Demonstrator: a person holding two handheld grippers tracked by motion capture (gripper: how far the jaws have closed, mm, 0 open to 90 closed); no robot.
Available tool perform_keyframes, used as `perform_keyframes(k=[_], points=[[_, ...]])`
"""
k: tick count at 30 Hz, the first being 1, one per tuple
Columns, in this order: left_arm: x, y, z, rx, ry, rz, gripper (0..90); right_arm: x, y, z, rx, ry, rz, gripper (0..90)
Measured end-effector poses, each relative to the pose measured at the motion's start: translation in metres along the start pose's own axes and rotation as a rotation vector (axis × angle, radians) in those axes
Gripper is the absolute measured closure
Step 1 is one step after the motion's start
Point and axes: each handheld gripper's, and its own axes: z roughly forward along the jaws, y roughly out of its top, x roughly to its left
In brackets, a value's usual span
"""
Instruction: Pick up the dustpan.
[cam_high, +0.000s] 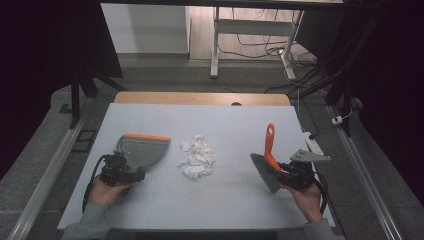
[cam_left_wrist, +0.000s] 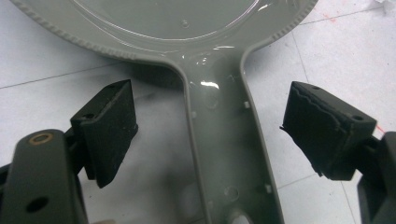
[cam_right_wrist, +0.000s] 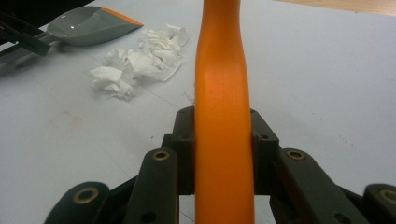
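The right gripper (cam_high: 286, 172) is clamped on the orange handle of a hand brush (cam_right_wrist: 223, 116) — in the right gripper view the jaws press that handle from both sides with no gap. The left gripper (cam_left_wrist: 219, 135) stands wide open: its two pads sit well apart on either side of the grey dustpan handle (cam_left_wrist: 224, 140), touching nothing.

The step in hand looks like taking hold of the dustpan, since the brush is already gripped. To do it well, the left jaws should stay centred on the handle and shut squarely on its two long edges, low enough that the pan's orange lip stays flat on the white table (cam_high: 240, 200).

In the high view the dustpan (cam_high: 142, 149) lies at about 9 o'clock from the pile of crumpled tissue (cam_high: 197, 159), its mouth pointing toward the pile — the brush (cam_high: 267, 165) is at 3 o'clock, bristles down, handle tip leaning toward 12.
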Motion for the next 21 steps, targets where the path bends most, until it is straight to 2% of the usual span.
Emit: perform_keyframes(k=[8, 9, 15, 21], points=[[0.0032, 0.0006, 0.0023, -0.033, -0.008, -0.027, 29.7, 0.0001, 0.0005, -0.0009, -0.008, 0.009, 0.003, 70.1], [0.004, 0.0007, 0.0028, -0.034, -0.014, -0.032, 33.0, -0.0004, 0.0003, -0.0012, -0.009, 0.007, 0.004, 70.1], [0.0059, 0.0015, 0.0044, -0.027, -0.028, -0.039, 38.5, -0.0006, 0.0, -0.0009, -0.007, 0.007, 0.005, 70.1], [0.0084, 0.0018, 0.0033, -0.047, -0.05, -0.047, 50.3, 0.0001, -0.0004, 0.0005, -0.001, 0.003, -0.001, 70.1]])
